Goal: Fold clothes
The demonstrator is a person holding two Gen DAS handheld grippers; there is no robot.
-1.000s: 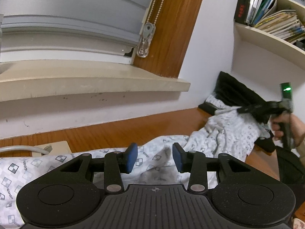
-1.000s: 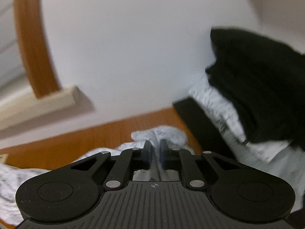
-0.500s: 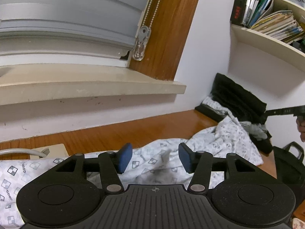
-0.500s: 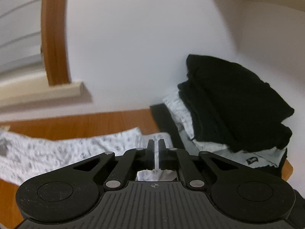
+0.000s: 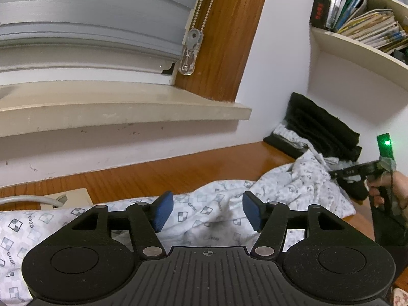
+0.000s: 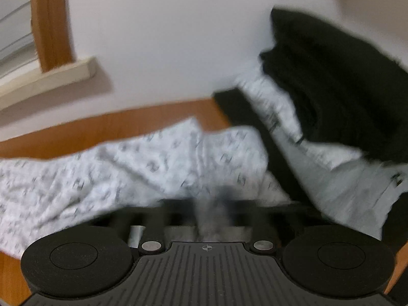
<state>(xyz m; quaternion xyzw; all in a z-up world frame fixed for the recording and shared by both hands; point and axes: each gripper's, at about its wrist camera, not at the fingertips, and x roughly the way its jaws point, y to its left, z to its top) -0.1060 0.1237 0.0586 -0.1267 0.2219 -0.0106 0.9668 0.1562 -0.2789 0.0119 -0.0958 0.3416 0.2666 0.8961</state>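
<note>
A white garment [image 5: 293, 186] printed with small checkered squares lies spread and rumpled across the wooden table [image 5: 178, 173]. My left gripper [image 5: 207, 214] hangs open just above its middle, with nothing between the blue pads [image 5: 163, 211]. In the left wrist view my right gripper [image 5: 339, 172], held by a hand, sits at the garment's far right edge. The right wrist view is smeared by motion: the garment [image 6: 127, 163] fills the lower left, and the fingers of my right gripper [image 6: 211, 204] are too blurred to read.
A stack of folded black and white clothes [image 5: 323, 127] [image 6: 331, 81] sits in the table's back right corner against the wall. A window sill [image 5: 122, 114] juts out above the table. A beige box with a cable [image 5: 68, 196] lies at the left. A bookshelf [image 5: 357, 25] hangs upper right.
My left gripper has opened wider over the garment. The right gripper, shut on cloth before, has swung back to the garment's right edge and its view is now blurred.
</note>
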